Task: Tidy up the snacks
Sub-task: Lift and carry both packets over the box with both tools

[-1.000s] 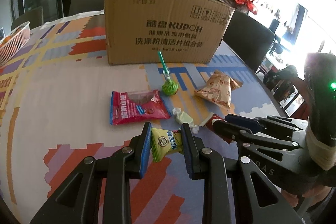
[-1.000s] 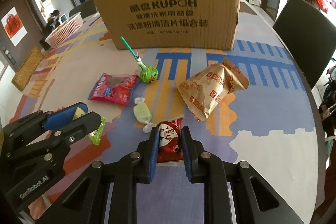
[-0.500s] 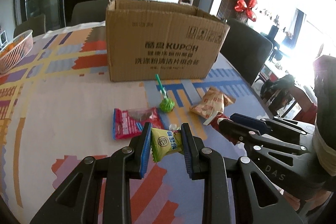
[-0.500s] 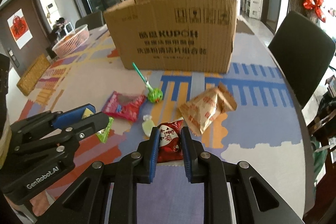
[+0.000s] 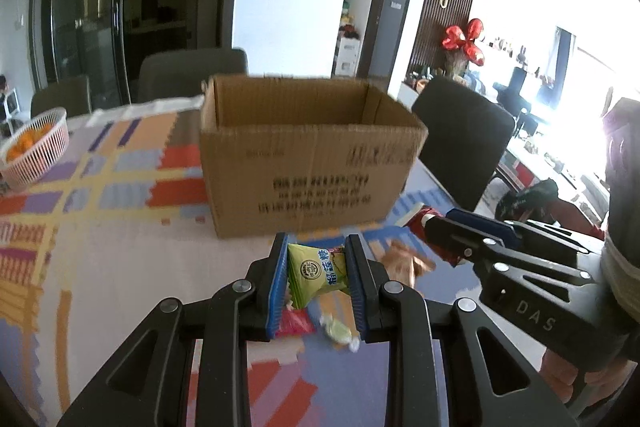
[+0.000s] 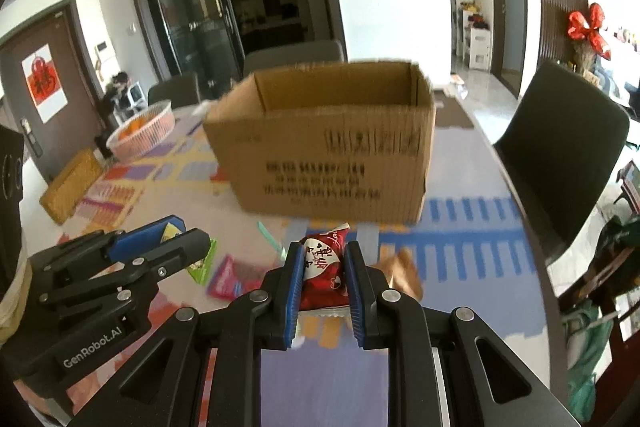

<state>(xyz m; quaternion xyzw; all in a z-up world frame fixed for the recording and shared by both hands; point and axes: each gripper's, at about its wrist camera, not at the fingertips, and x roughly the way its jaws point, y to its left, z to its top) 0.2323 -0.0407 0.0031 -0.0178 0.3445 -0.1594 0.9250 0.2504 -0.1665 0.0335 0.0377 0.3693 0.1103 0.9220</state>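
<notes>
My left gripper [image 5: 316, 259] is shut on a yellow-green snack packet [image 5: 316, 277] and holds it in the air in front of the open cardboard box [image 5: 308, 163]. My right gripper [image 6: 322, 263] is shut on a red snack packet [image 6: 323, 273], also raised before the box [image 6: 332, 143]. On the table below lie a pink-red packet [image 6: 232, 277], a brown packet [image 6: 404, 269], a pale green candy [image 5: 338, 329] and a green lollipop stick [image 6: 267, 235]. Each gripper shows in the other's view, the right one [image 5: 432, 227] and the left one [image 6: 180, 239].
A white basket with orange fruit [image 5: 34, 147] stands at the table's far left. Dark chairs stand behind the box [image 5: 192, 71] and at the right [image 6: 560, 147]. The table's right edge [image 6: 532, 247] runs close to my right gripper.
Both grippers have risen with their packets and tilted up; the box's open top and inside now show. The loose snacks have dropped low in view, partly behind the fingers.
</notes>
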